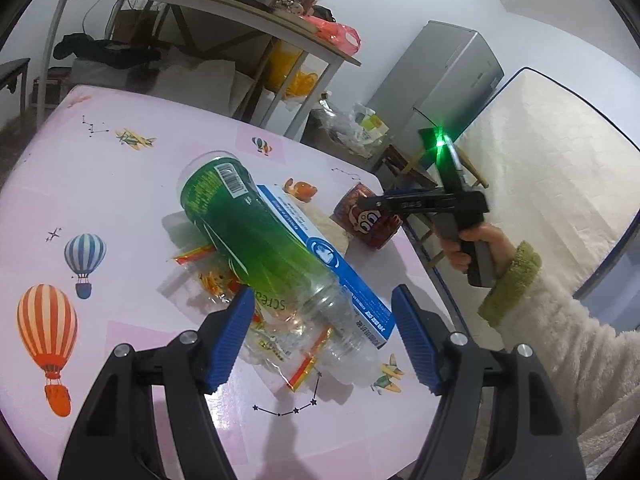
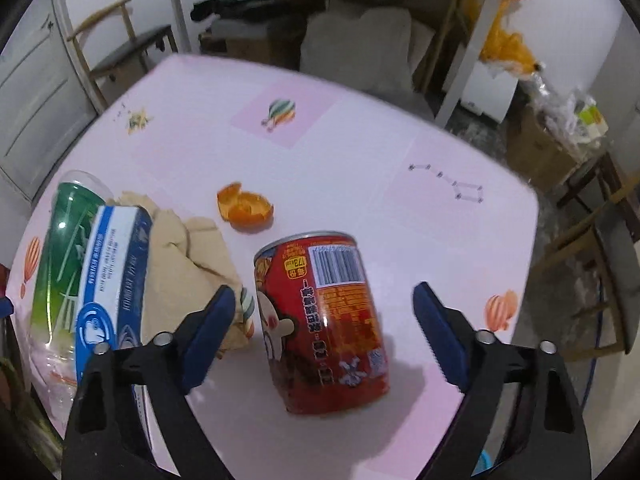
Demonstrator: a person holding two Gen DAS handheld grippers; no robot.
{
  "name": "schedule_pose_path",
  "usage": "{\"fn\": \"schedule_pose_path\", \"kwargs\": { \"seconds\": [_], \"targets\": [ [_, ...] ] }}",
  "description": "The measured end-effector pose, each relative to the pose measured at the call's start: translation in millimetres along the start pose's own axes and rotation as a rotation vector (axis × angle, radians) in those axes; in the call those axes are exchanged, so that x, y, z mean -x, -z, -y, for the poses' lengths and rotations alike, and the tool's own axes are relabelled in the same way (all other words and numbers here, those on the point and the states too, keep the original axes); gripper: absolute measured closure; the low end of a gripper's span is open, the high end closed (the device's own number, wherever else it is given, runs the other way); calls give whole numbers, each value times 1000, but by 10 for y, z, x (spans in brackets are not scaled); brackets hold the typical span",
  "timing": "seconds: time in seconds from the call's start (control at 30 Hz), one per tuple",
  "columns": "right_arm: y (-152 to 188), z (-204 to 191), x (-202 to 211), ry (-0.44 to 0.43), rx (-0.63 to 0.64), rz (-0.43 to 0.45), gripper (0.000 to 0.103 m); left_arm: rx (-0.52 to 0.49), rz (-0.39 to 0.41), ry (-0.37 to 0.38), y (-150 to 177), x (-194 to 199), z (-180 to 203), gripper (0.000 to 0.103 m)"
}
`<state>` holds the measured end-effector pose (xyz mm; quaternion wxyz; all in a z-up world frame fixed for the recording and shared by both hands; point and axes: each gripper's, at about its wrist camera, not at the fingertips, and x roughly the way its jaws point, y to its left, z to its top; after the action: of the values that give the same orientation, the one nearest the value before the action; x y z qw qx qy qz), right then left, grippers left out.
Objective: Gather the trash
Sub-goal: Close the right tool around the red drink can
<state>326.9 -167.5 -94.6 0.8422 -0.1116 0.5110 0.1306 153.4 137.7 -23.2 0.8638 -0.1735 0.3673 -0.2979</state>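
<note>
A green plastic bottle point(image 1: 256, 232) lies on the pink table point(image 1: 120, 184), its clear neck between my open left gripper's point(image 1: 324, 336) blue pads, not touching them. A blue-and-white box point(image 1: 320, 256) lies under it, with clear snack wrappers point(image 1: 280, 340) beside. A red can point(image 2: 324, 320) stands upright between the open pads of my right gripper point(image 2: 320, 336), untouched. In the left wrist view the can point(image 1: 368, 220) sits by the right gripper point(image 1: 400, 202). A beige crumpled paper point(image 2: 192, 248) and orange peel point(image 2: 246, 208) lie near.
The table's right edge point(image 2: 528, 264) is close to the can. Wooden chairs point(image 2: 600, 248) stand right of it. A shelf table point(image 1: 240, 12) with clutter, a grey fridge point(image 1: 440, 80) and a mattress point(image 1: 540, 168) stand behind.
</note>
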Motion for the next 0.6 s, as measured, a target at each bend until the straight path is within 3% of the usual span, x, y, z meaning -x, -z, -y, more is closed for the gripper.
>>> {"fn": "schedule_pose_path", "kwargs": {
  "seconds": [0.17,0.4,0.6],
  "targets": [
    [87,14,-37,-17,-26,-16,39,10,-8,22,-11,1,-46,34],
    [222,47,49,-47,-101,-2,39,16,-20,30,12,-36,-17,34],
    [575,36,219,-88,-201,-5,40,-5,-27,31,33,-42,70,34]
  ]
}}
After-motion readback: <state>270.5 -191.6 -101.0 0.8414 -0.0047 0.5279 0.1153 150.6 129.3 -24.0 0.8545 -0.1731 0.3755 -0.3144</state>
